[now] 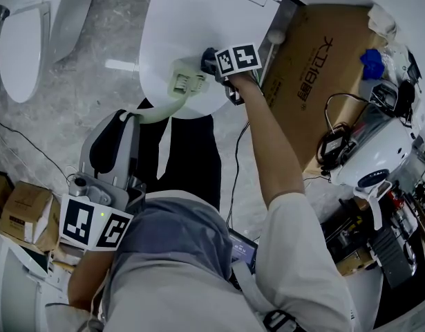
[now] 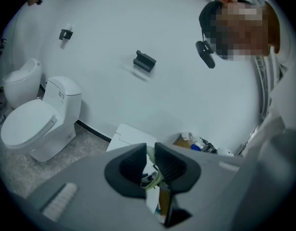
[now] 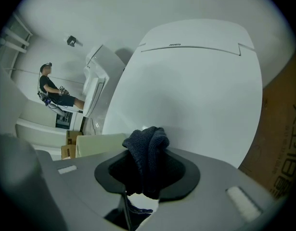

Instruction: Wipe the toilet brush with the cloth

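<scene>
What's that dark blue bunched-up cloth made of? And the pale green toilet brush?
The dark blue cloth looks like soft knitted fabric, matte: ribbed weave, floppy folds. The pale green toilet brush seems smooth moulded plastic, maybe rubbery: even colour, curved handle.

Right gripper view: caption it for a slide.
Right gripper holds a dark cloth, closed white toilet lid ahead.

Free floor (image 1: pixel 101 68) between the left toilet (image 1: pixel 22 47) and the closed lid (image 1: pixel 171 19). Cardboard box (image 1: pixel 323 68) sits tight on the lid's right, cabled gear (image 1: pixel 378 151) crowds beyond. Toilet brush (image 1: pixel 188 81) blocks my way over the lid's near edge. Small boxes (image 1: pixel 22 209) hem my left.
</scene>
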`<state>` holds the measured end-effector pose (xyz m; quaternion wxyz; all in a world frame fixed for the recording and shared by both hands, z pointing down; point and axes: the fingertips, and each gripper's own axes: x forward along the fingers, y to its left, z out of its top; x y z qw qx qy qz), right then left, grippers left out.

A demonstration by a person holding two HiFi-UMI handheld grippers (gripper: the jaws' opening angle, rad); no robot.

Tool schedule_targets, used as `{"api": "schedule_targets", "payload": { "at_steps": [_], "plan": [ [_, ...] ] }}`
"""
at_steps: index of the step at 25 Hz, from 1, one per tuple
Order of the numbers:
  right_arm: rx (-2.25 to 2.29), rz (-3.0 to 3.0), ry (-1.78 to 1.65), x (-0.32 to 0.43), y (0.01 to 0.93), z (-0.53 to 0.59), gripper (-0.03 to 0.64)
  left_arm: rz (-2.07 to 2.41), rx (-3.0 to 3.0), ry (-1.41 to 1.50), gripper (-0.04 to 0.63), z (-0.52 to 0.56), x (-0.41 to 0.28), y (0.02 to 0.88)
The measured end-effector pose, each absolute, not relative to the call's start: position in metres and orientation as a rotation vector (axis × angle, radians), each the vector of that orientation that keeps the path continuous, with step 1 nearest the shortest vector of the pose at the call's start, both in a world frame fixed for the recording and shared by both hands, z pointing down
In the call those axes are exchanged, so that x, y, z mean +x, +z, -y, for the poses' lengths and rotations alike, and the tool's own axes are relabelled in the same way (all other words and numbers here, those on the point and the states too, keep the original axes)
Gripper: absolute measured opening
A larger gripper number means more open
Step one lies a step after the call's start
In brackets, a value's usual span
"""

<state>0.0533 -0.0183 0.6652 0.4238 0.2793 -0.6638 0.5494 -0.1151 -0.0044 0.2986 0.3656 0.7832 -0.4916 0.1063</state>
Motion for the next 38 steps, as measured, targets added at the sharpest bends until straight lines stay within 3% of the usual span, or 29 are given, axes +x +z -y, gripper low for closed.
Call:
{"api": "schedule_targets", "payload": {
  "at_steps": [38],
  "plan": [
    [0.816,1.767,1.335,0.047,0.623,-0.005,0.123,1.283,2.034,0.257,0.000,0.003,-0.113,0.298]
  ]
}}
